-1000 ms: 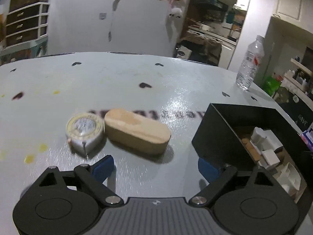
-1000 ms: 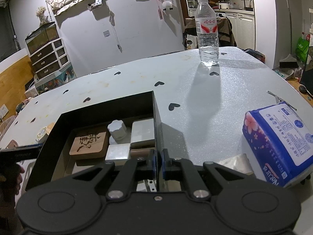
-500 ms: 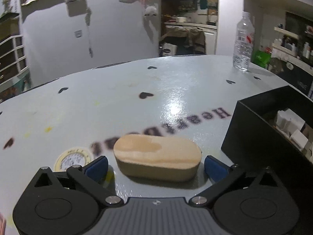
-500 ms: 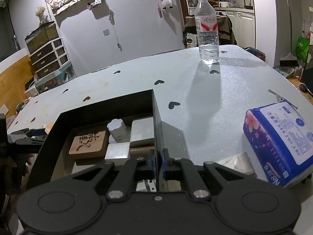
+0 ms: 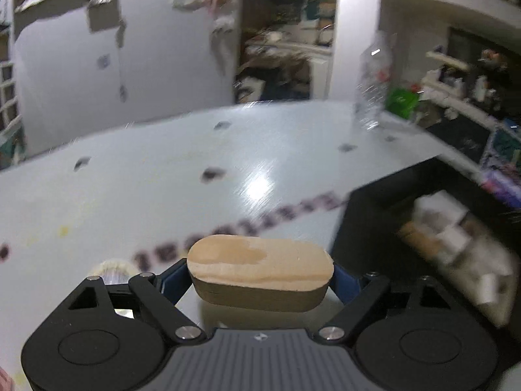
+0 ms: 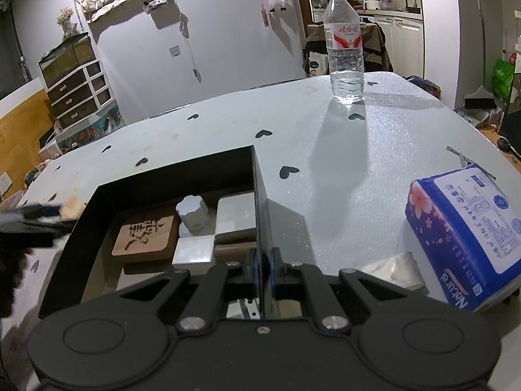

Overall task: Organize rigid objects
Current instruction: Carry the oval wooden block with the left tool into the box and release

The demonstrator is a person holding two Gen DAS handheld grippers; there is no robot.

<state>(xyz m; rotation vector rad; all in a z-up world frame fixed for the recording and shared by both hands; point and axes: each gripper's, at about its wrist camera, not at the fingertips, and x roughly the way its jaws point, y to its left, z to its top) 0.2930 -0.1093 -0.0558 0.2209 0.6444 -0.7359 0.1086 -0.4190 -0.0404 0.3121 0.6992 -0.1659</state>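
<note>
Your left tool (image 5: 260, 277) is closing on the oval wooden block (image 5: 260, 268), its blue pads touching both ends, the block held just above the pale worktop (image 5: 228, 163), near the black box (image 6: 162, 176); your right tool (image 6: 262, 268) is clamped tight on the box's right wall; inside lie a carved wooden tile (image 6: 145, 236), a white knob (image 6: 192, 211) and pale blocks; a water bottle (image 6: 345, 45) stands well apart.

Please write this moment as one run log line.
left gripper: jaws closing on oval wooden block | right gripper: shut on black box wall
</note>
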